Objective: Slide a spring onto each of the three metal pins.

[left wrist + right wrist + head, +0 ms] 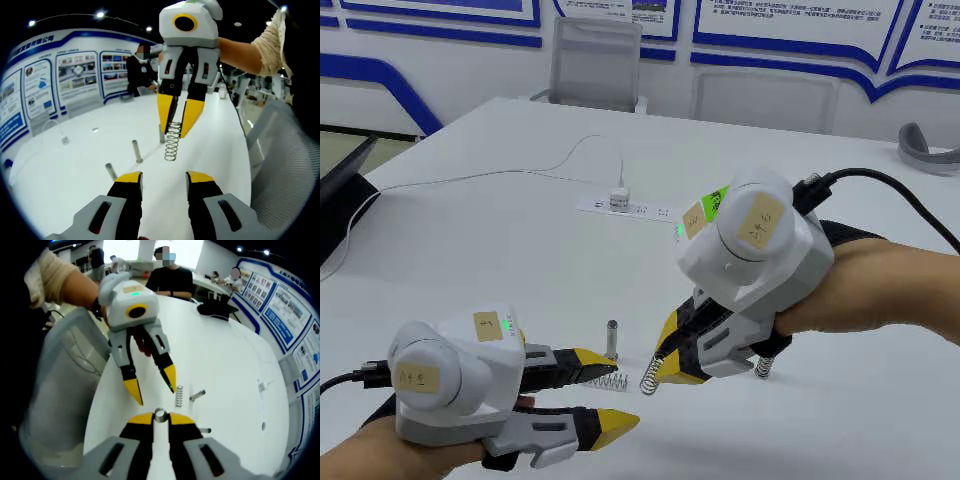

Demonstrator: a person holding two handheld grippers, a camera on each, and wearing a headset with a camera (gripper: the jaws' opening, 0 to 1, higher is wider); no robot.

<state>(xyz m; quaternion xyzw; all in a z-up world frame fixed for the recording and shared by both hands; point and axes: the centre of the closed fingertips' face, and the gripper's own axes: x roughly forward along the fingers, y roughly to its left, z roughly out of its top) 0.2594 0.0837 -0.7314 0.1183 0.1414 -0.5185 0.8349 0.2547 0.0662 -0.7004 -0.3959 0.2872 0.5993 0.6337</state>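
The right gripper has its jaws nearly closed on the top coils of a spring. The open ring of the spring shows between the yellow tips, and the rest hangs free below them, slightly slanted. The left gripper has its jaws wide apart and holds nothing; it hovers low over the white table.

In the left gripper view, the held spring is at 12 o'clock from the open jaws. Three metal pins stand upright on the table. The near pin is at 10 o'clock, the middle pin at 11 o'clock, and the far pin is just beside the hanging spring. The near and middle pins are bare.

In the head view, a loose spring lies flat on the table between the two grippers. Another spring shows partly at 4 o'clock from the right gripper.

The spring looks light, thin and bendy, likely to flex or pop free if squeezed hard. A gentle hold near its upper end seems best, leaving the lower mouth open for the pin.
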